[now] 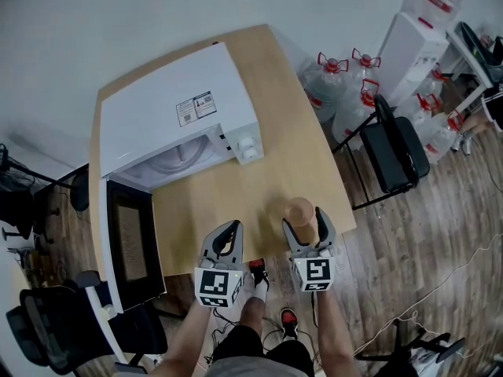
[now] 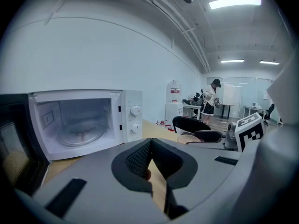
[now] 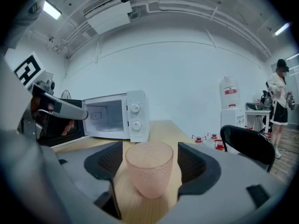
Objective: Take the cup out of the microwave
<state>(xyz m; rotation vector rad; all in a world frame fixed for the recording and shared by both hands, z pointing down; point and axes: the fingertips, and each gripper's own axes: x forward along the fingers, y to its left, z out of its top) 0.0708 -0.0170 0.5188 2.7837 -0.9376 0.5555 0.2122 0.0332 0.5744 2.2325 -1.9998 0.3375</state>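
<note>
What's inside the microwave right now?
Only the glass turntable inside the open microwave; no cup. The pink cup is outside, on the table. The cavity's right wall is hidden.

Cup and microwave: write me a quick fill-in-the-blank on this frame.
The microwave door stands ___.
The pink cup stands on the ___, between the right gripper's open jaws.
The left gripper's jaws are ___.
Missing: open; table; shut.
</note>
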